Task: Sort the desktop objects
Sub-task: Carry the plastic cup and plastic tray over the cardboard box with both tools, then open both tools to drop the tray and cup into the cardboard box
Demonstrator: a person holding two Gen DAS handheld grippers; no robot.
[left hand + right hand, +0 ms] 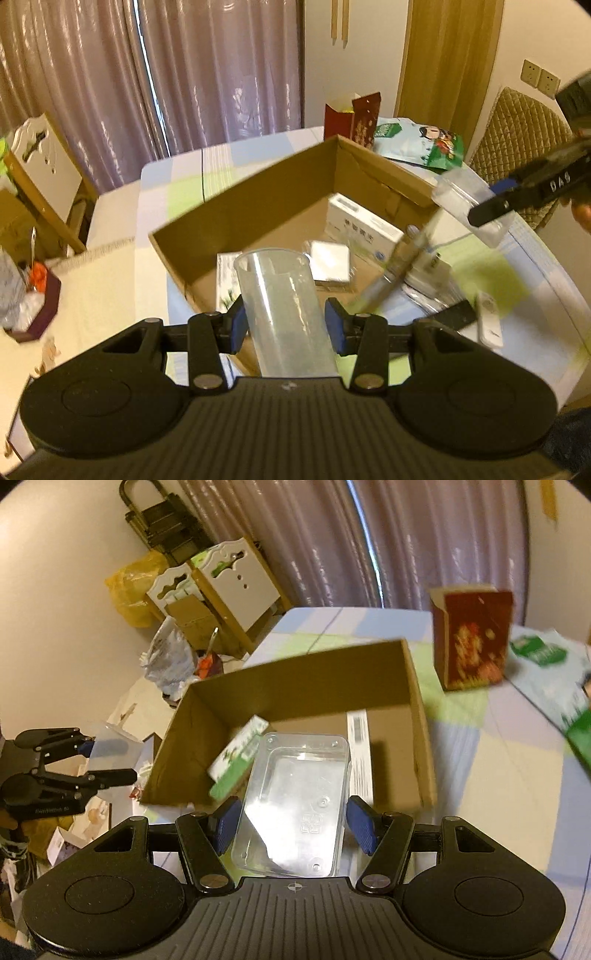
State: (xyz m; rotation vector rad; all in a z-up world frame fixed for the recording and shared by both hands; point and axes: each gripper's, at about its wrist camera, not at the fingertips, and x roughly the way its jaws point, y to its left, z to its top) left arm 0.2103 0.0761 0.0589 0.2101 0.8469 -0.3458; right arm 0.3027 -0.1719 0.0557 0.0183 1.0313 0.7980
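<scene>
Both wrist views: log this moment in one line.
left tongs: shut on clear cup | right tongs: shut on clear tray | both above cardboard box

Warm dim indoor light; bright slit between curtains [147, 74]. Motion blur on table [498, 775] objects. Strong fisheye bending, dark corners.

The cup [284, 306] and tray [295, 805] are clear, glossy plastic. The box [258, 206] is matt brown cardboard. Shiny cloth curtains [147, 74] hang behind.

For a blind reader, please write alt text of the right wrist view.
The right tool grips a clear plastic tray above an open cardboard box holding a green-and-white packet. A red carton stands beyond on the table.
</scene>
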